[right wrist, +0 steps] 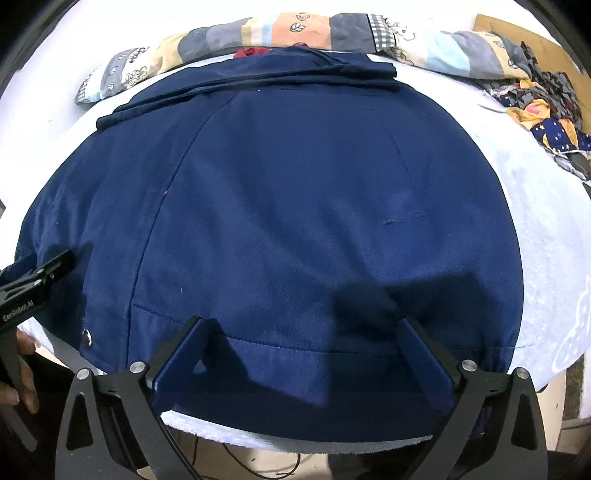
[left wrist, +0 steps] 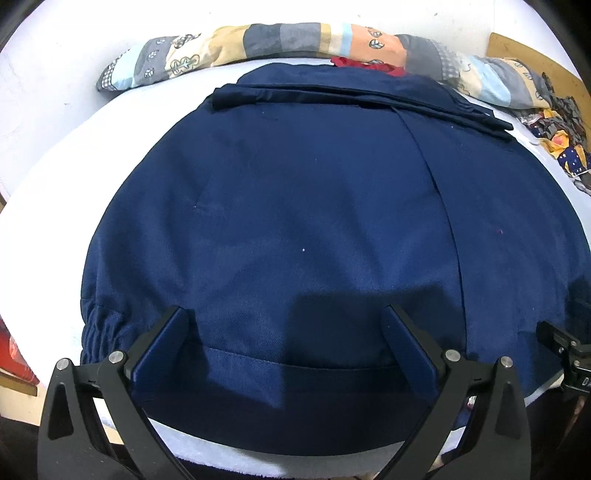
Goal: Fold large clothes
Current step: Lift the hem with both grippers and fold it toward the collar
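A large navy jacket (left wrist: 295,184) (right wrist: 295,184) lies spread flat on a white towel-covered table (left wrist: 55,184), its stitched hem toward me. My left gripper (left wrist: 286,310) stands wide open over the hem's left part, near the gathered elastic (left wrist: 99,332). The right gripper (right wrist: 303,320) is wide open over the hem further right, past a metal snap (right wrist: 86,336). Hem cloth lies between each pair of fingers, and the pads are not pressing on it. Each gripper shows at the edge of the other's view: right gripper (left wrist: 557,339), left gripper (right wrist: 40,277).
A rolled patchwork quilt (left wrist: 295,40) (right wrist: 295,29) lies along the far edge, with a red cloth (left wrist: 369,64) peeking behind the jacket. A heap of patterned clothes (left wrist: 561,129) (right wrist: 546,110) sits far right. A hand (right wrist: 22,369) holds the left gripper. The table's near edge is right below the hem.
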A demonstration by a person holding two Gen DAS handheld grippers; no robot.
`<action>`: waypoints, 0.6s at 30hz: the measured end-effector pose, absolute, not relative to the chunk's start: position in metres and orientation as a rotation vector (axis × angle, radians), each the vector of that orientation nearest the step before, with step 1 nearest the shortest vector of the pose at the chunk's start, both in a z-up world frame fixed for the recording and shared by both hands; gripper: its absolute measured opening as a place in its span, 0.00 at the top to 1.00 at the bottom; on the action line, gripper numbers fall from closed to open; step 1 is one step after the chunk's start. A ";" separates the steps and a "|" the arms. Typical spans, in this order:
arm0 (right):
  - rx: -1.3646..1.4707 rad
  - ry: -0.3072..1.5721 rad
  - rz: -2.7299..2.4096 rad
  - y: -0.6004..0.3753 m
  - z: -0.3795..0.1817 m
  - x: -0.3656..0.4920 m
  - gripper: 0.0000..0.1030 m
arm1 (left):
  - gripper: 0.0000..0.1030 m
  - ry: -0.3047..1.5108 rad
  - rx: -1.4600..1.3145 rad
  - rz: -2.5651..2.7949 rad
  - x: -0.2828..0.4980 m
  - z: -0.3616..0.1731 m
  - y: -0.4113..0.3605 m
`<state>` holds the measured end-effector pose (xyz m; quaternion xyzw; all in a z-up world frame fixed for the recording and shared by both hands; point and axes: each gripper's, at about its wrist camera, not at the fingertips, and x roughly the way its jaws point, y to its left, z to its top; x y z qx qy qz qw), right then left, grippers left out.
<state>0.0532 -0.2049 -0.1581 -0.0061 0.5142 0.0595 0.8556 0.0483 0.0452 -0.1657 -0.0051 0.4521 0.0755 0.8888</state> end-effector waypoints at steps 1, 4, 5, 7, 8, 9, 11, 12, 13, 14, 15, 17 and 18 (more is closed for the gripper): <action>-0.011 1.080 0.126 -0.205 -0.158 0.053 0.00 | 0.00 0.942 -0.008 0.154 0.048 -0.165 0.045; 0.006 1.073 0.109 -0.206 -0.159 0.054 0.00 | 0.00 0.920 0.011 0.130 0.042 -0.167 0.045; 0.010 1.082 0.093 -0.205 -0.159 0.055 0.00 | 0.00 0.908 0.019 0.122 0.040 -0.167 0.046; 0.021 1.095 0.070 -0.203 -0.159 0.058 0.00 | 0.00 0.881 0.029 0.108 0.037 -0.168 0.046; 0.021 1.093 0.070 -0.202 -0.159 0.058 0.00 | 0.00 0.867 0.035 0.100 0.036 -0.168 0.046; 0.021 1.089 0.077 -0.203 -0.159 0.057 0.00 | 0.00 0.856 0.041 0.091 0.035 -0.169 0.047; 0.018 1.093 0.098 -0.205 -0.154 0.056 0.05 | 0.00 0.853 0.042 0.077 0.035 -0.167 0.048; 0.017 1.087 0.109 -0.206 -0.151 0.054 0.08 | 0.00 0.857 0.037 0.060 0.034 -0.166 0.049; 0.036 1.071 0.145 -0.209 -0.143 0.051 0.13 | 0.00 0.862 0.025 0.034 0.033 -0.163 0.052; 0.055 1.060 0.170 -0.212 -0.138 0.049 0.14 | 0.00 0.867 0.013 0.014 0.031 -0.161 0.055; 0.096 1.036 0.199 -0.220 -0.131 0.045 0.14 | 0.00 0.876 -0.006 -0.002 0.031 -0.158 0.060; 0.170 1.002 0.210 -0.238 -0.121 0.041 0.14 | 0.00 0.890 -0.086 -0.027 0.031 -0.148 0.074; 0.215 0.988 0.213 -0.250 -0.117 0.039 0.14 | 0.00 0.894 -0.124 -0.026 0.031 -0.144 0.084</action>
